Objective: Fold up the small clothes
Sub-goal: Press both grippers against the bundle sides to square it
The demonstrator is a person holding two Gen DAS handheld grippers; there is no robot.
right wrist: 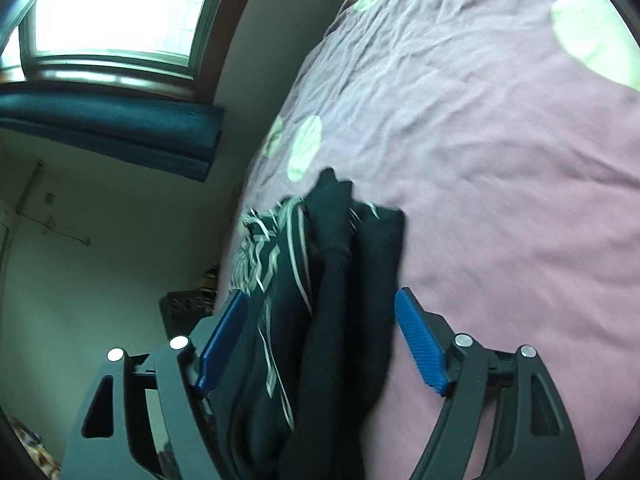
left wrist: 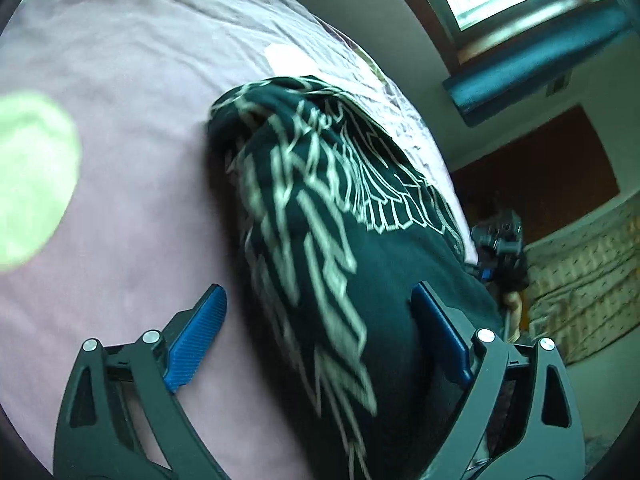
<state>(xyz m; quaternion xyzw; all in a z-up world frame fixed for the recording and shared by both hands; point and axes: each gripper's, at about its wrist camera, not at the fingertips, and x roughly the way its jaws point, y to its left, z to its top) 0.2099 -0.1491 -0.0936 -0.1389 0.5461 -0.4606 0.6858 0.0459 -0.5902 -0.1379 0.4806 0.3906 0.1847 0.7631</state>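
Wide pink bedsheet w/ pale green dots, creased. On it, near bed edge: dark green garment w/ white line print, bunched, partly folded. Step, judged: fold just let go. Next calls for squaring and flattening. Left gripper spread wide, cloth between pads, no clamp. Right gripper likewise apart, astride folds.
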